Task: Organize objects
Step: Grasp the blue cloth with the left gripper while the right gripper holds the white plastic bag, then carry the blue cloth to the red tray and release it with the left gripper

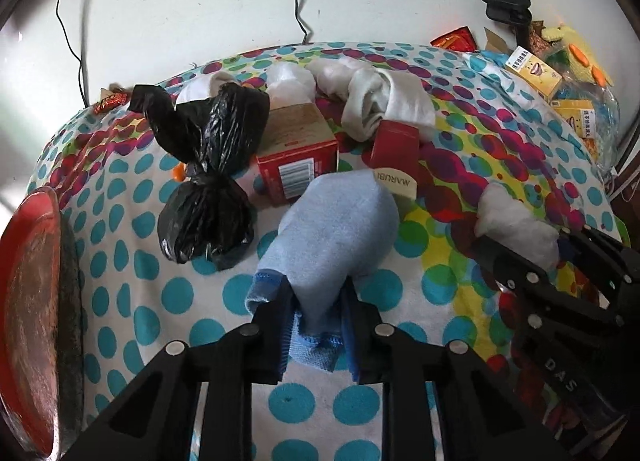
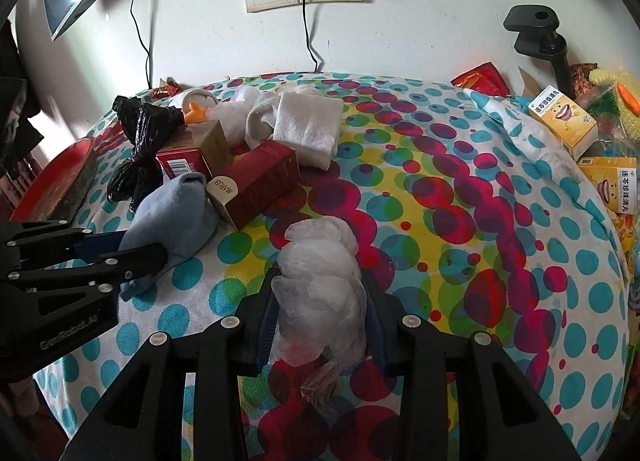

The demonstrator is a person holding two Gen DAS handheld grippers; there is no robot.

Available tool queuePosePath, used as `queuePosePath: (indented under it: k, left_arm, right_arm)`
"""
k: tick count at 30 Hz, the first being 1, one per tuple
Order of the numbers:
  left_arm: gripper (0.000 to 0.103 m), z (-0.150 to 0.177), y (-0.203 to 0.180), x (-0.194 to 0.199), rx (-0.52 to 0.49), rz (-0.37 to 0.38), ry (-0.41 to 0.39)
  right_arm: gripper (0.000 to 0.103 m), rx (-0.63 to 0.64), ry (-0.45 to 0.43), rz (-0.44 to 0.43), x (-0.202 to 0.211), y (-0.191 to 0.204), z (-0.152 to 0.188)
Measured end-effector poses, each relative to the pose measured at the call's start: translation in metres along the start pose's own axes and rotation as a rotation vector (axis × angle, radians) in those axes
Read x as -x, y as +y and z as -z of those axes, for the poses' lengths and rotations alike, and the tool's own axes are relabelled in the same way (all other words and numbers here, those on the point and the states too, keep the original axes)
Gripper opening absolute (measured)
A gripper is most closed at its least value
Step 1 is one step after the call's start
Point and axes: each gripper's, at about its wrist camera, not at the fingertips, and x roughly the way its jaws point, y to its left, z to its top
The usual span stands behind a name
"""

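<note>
Spotted cloth point(image 2: 460, 221) lay bare toward its right edge while your left gripper point(image 1: 316, 297) clamped the pale blue sock point(image 1: 336, 229) beside the clutter and your right gripper point(image 2: 320, 301) pinched the crumpled clear plastic bag point(image 2: 320, 285).

"MARUBI" on dark red box flap point(image 2: 222, 189), "DAS" on right gripper point(image 1: 516, 261), barcode on red carton point(image 1: 298, 177)

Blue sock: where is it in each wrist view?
Left wrist: the blue sock sits at centre, clamped in the left hand-held gripper.
Right wrist: the blue sock is at left, the left hand-held gripper closed on its end.
Shared landmark: red box with barcode, just behind the sock.
</note>
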Motion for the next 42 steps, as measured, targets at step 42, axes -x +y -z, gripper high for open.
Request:
queuePosePath:
  k: [42]
  left_arm:
    - [0.021,0.073,0.206,0.086,0.228,-0.141,-0.024]
  right_arm:
    - [0.04,0.05,0.013,0.076,-0.002,0.01,-0.002]
